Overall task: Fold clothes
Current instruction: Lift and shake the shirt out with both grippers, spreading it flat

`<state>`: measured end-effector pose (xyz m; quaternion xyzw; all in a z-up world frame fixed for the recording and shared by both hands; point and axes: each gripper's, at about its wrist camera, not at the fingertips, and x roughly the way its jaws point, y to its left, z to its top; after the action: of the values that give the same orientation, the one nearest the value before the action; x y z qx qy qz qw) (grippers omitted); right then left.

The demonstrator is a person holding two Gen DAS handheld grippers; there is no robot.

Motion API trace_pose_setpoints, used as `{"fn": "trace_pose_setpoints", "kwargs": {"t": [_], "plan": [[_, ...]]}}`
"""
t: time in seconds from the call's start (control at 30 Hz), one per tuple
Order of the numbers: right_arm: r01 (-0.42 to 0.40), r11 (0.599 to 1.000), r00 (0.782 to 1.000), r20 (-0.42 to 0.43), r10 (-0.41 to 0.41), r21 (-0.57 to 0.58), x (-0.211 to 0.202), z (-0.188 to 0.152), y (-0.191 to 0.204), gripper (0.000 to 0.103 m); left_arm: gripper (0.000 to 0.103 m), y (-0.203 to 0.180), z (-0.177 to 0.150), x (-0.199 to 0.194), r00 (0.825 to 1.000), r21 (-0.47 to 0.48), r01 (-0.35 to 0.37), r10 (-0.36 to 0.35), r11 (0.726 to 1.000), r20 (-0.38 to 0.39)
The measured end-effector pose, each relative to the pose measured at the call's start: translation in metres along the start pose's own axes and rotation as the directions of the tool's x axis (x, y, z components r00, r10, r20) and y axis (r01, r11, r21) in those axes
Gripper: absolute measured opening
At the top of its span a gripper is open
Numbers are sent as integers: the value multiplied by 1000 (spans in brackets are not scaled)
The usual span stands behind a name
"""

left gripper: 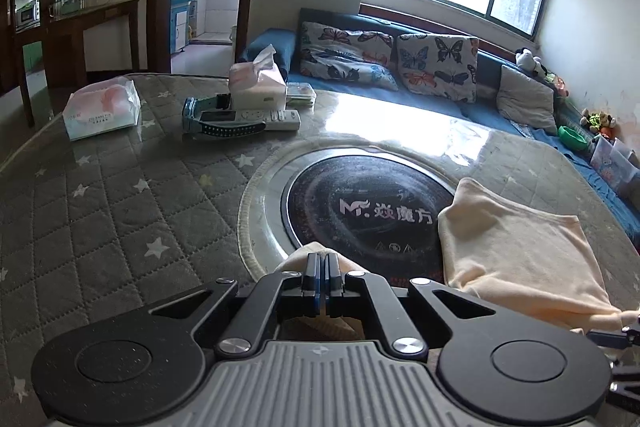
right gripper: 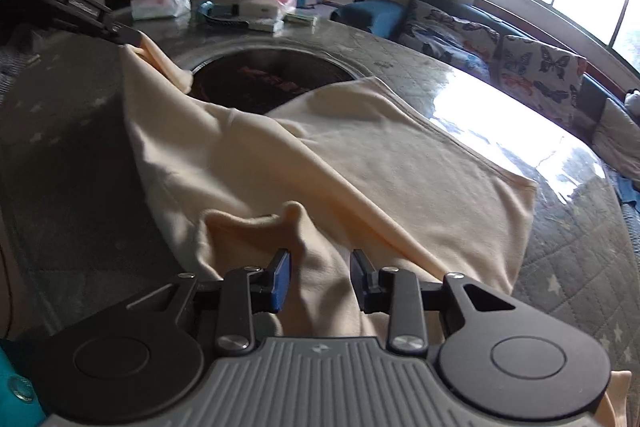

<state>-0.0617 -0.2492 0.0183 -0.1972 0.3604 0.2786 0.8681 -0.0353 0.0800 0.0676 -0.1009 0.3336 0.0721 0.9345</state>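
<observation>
Garment: one cream garment (right gripper: 360, 163) lies on the round quilted surface (left gripper: 120, 211), partly over the dark round inset plate (left gripper: 360, 211) at its middle; its kind (shirt or other) cannot be told.
Left tool: the left tool (left gripper: 323, 267) has its jaws pressed together on a corner of the cream cloth; the right wrist view shows that corner lifted off the surface, cloth hanging from it in a slope.
Right tool: the right tool (right gripper: 320, 279) has its jaws standing apart, cloth bunched between and under them, not yet pinched.
Lay of cloth: far portion flat and fairly smooth toward the window side; near portion rumpled, with one raised ridge running from the lifted corner to the near edge.
Progress: judged early; no neat fold line or stacked layers to be seen.
Left to do: likely grip a second corner, carry the edge over, flatten, repeat.
Bystanders: tissue packs (left gripper: 104, 107) and remote (left gripper: 256, 119) sit well apart at the far side.
</observation>
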Motion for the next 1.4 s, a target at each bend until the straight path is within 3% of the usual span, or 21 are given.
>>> {"fn": "trace_pose_setpoints", "kwargs": {"t": [0.03, 0.13, 0.4, 0.67, 0.77, 0.83, 0.93, 1.1, 1.3, 1.4], "plan": [[-5, 1000, 1000, -3, 5, 8, 1, -1, -1, 11, 2, 1, -1, -1, 1000, -1, -3, 3, 1000, -3], [-36, 999, 999, -6, 36, 22, -3, -3, -5, 2, 2, 4, -4, -3, 1000, 0, -9, 9, 1000, -6], [-182, 982, 983, -40, 180, -53, -43, -16, 2, 2, 2, 20, -16, 1, 998, -5, -47, 47, 999, -53], [-261, 959, 962, -107, 250, -110, -48, -26, 13, 3, 5, 31, -27, 4, 988, 15, -106, 107, 994, -110], [-291, 954, 955, -93, 283, -79, -58, -22, 5, 4, 5, 38, -25, 0, 983, 21, -153, 154, 988, -97], [-272, 962, 961, -64, 270, -34, -64, -19, -8, 6, 5, 40, -22, -3, 985, 11, -144, 145, 989, -91], [-173, 984, 984, -41, 175, 40, -63, -20, -28, 10, 5, 25, -19, -6, 993, 44, -89, 92, 995, -69], [-106, 986, 987, -107, 120, 132, -48, -36, -44, 11, 5, -11, -17, -4, 998, 102, 27, -20, 994, -63], [-143, 987, 975, -163, 153, 70, -57, -48, -35, 11, 5, -69, -27, 7, 976, 195, 204, -183, 959, -120], [-105, 992, 988, -108, 112, 64, -61, -37, -42, 11, 5, -99, -35, 11, 956, 252, 286, -255, 925, -148]]}}
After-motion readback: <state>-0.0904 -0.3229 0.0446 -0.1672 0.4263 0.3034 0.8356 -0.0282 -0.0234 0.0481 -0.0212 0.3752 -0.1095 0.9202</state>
